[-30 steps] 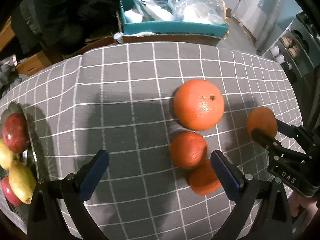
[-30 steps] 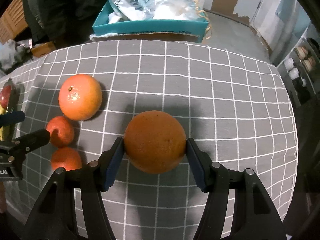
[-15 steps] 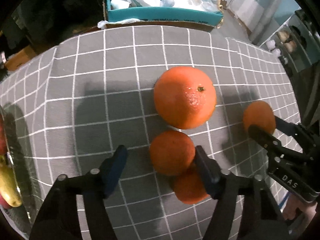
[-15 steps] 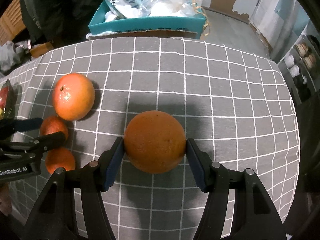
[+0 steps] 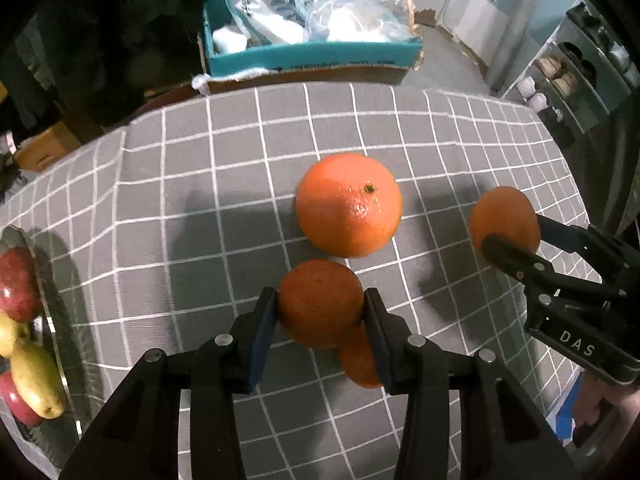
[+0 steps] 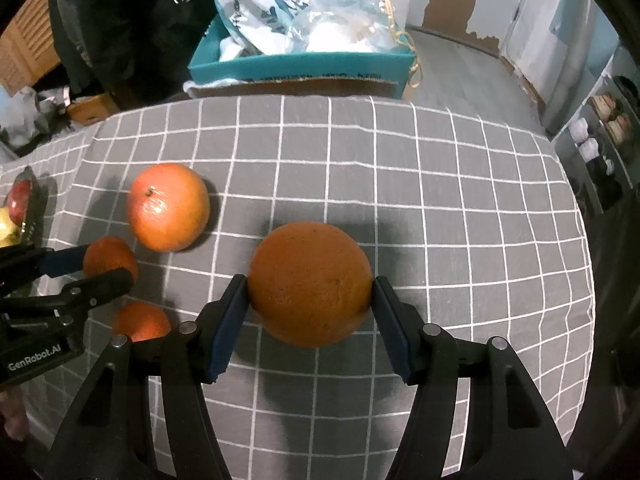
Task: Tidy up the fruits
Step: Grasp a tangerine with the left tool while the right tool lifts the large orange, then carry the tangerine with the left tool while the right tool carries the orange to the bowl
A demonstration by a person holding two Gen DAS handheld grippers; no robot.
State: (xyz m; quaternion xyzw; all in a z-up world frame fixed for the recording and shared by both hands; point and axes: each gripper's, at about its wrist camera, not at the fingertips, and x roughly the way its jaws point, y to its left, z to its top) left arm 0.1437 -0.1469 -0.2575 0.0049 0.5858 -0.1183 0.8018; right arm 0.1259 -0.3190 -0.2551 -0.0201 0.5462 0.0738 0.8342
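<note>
— Since a second ago, left gripper [image 5: 320, 312] has moved in over the oranges; its jaws have just been closing, now clamped on the small orange [image 5: 320, 304].
— Right gripper [image 6: 310, 300]?
— Unmoved, pinching its orange [image 6: 310, 284].
— Destination?
— Fruit plate [image 5: 60, 320] lies far left; left hand nearer, likely goes first.

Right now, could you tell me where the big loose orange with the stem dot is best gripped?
Grip the big orange across its widest middle, coming from above. It is round and sits free on the cloth; the smaller held orange lies just in front of it.
</note>
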